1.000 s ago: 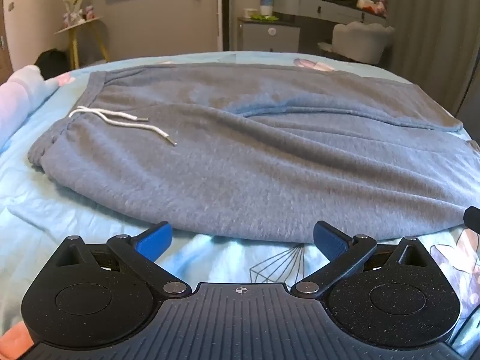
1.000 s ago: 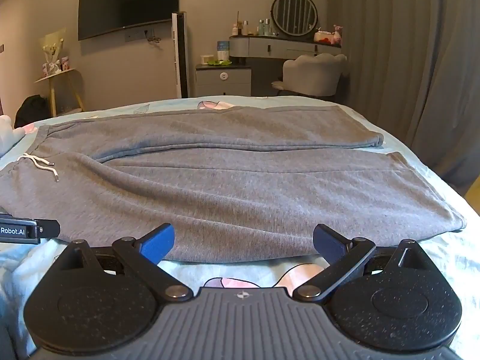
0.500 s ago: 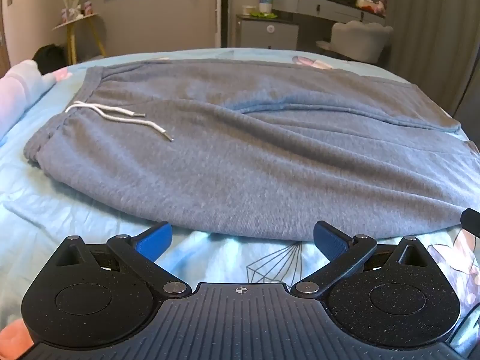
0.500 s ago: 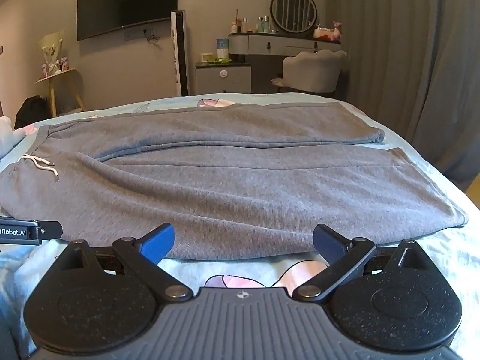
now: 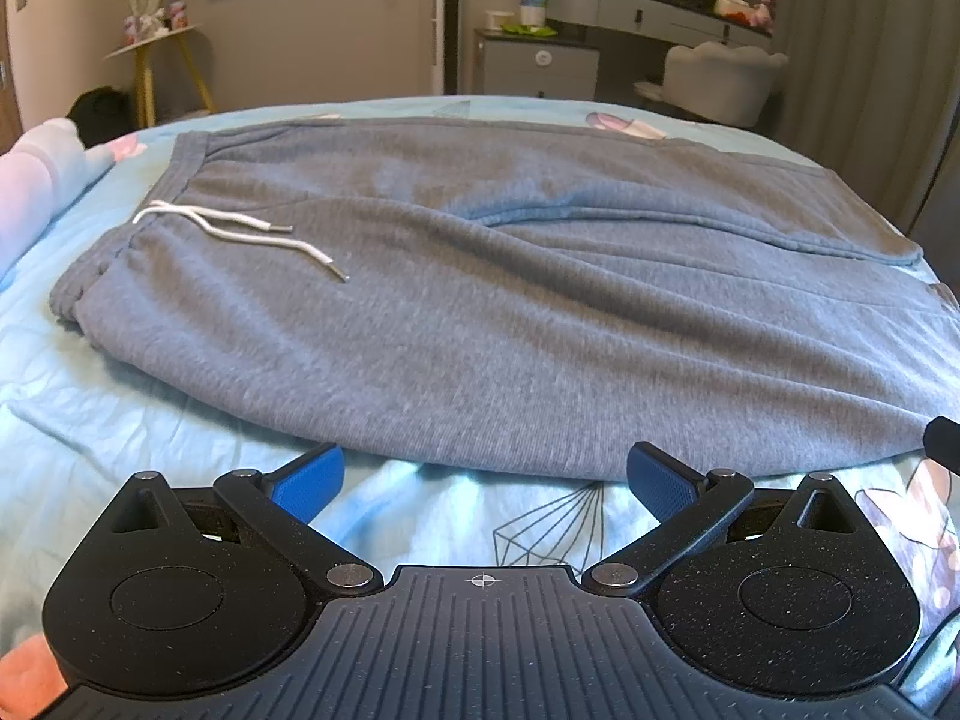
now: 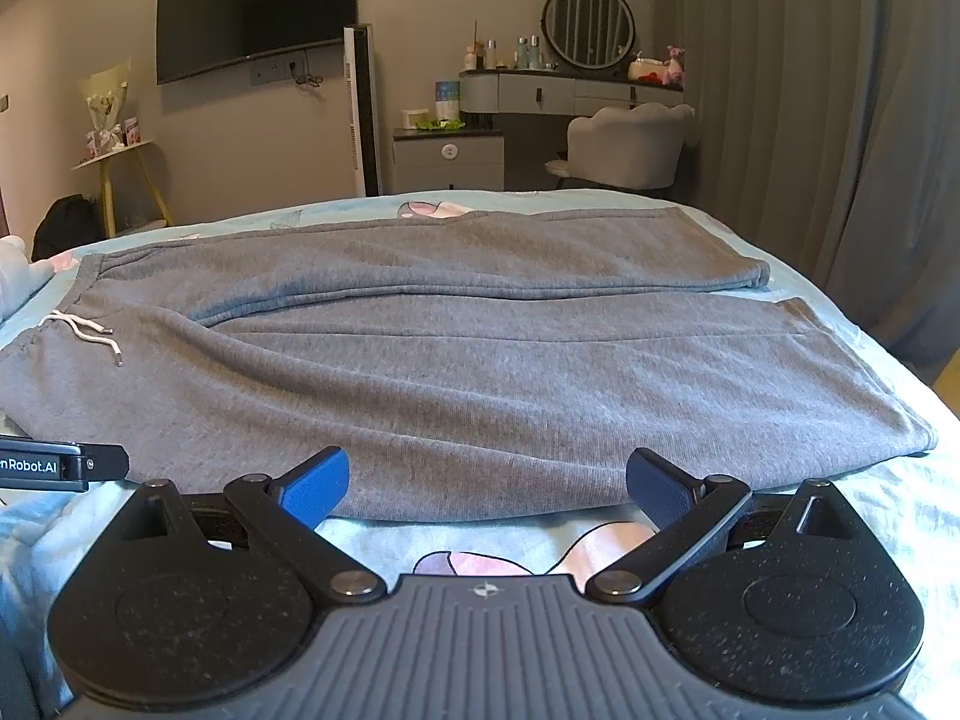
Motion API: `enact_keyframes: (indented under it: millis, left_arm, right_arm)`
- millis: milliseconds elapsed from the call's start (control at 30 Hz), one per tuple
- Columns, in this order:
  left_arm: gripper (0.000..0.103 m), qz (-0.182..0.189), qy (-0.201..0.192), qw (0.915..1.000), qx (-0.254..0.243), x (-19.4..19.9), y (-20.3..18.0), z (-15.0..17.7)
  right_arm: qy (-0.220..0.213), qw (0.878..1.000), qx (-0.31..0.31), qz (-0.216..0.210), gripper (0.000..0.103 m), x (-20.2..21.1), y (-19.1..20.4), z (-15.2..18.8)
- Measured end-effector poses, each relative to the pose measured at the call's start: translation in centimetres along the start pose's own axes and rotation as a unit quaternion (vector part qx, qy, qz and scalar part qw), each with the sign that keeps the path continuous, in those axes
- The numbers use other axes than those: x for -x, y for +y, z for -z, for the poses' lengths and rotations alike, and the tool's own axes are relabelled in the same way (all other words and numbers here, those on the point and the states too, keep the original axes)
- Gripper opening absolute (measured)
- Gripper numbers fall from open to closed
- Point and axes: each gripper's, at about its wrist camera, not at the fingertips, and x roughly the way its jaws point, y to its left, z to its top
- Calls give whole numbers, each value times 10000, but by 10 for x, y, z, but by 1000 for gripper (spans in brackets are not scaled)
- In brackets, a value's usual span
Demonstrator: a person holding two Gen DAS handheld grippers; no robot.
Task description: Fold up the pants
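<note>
Grey sweatpants (image 5: 510, 312) lie flat across the light blue bed, waistband at the left with a white drawstring (image 5: 240, 228), both legs running to the right. They also fill the right wrist view (image 6: 480, 360), cuffs at the right. My left gripper (image 5: 483, 477) is open and empty, just short of the near edge of the pants at the hip end. My right gripper (image 6: 486, 483) is open and empty, just short of the near leg's edge. The left gripper's side shows at the left of the right wrist view (image 6: 60, 467).
The bed sheet (image 5: 150, 432) has printed patterns and a pink pillow (image 5: 30, 180) at the far left. Beyond the bed stand a dressing table (image 6: 570, 90), a white chair (image 6: 630, 144), a small yellow side table (image 6: 120, 174) and curtains (image 6: 840, 120).
Both grippers have drawn back and risen slightly, so the pants sit a little further off and lower in view. Both stay open and empty.
</note>
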Motion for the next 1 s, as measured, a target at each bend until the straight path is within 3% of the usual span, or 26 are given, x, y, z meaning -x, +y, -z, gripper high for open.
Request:
enact_keyframes:
  millis: [1000]
  left_arm:
    - [103, 16, 39, 10000, 36, 0, 0, 0]
  right_arm:
    - [10, 10000, -10, -6, 99, 0, -1, 0]
